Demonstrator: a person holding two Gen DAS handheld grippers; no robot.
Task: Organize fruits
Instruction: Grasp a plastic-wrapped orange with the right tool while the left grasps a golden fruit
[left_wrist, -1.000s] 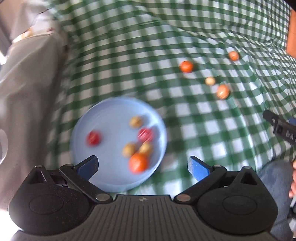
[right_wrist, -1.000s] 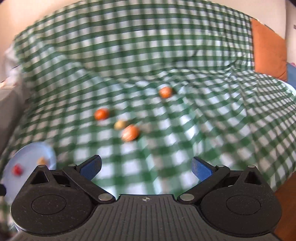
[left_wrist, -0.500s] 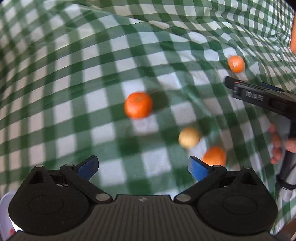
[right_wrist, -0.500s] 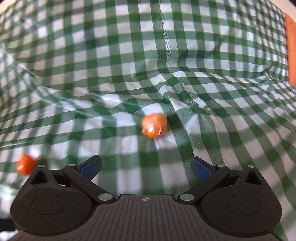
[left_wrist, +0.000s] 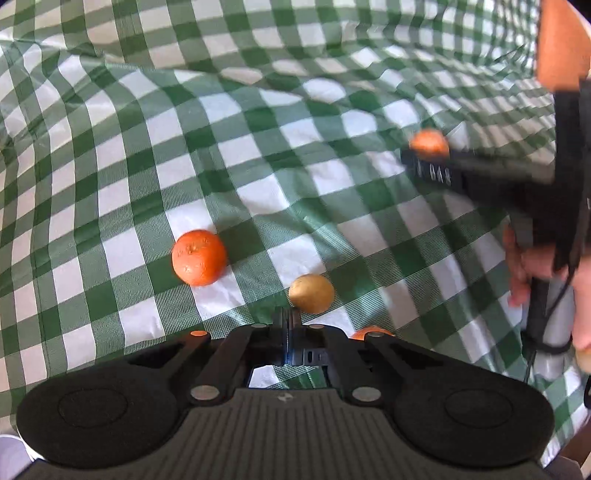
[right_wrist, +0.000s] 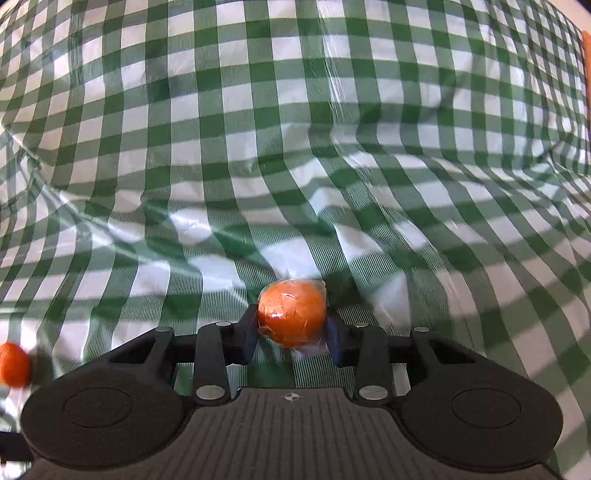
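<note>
My left gripper (left_wrist: 286, 317) is shut with nothing between its fingers, low over the green checked cloth. Just ahead of it lie a yellowish small fruit (left_wrist: 311, 293), an orange (left_wrist: 198, 257) to the left, and another orange fruit (left_wrist: 371, 333) half hidden behind my right finger link. My right gripper (right_wrist: 291, 328) is shut on a wrapped orange fruit (right_wrist: 291, 317). From the left wrist view the right gripper (left_wrist: 476, 173) shows at the right with that fruit (left_wrist: 429, 142) at its tip.
The green and white checked cloth (right_wrist: 295, 129) is wrinkled and covers the whole surface. An orange (right_wrist: 13, 363) lies at the far left of the right wrist view. An orange cushion (left_wrist: 561, 40) sits at the upper right.
Both grippers have shut. The left one closed empty near the yellowish fruit; the right one closed on the wrapped orange fruit. The blue plate has left the left view.
</note>
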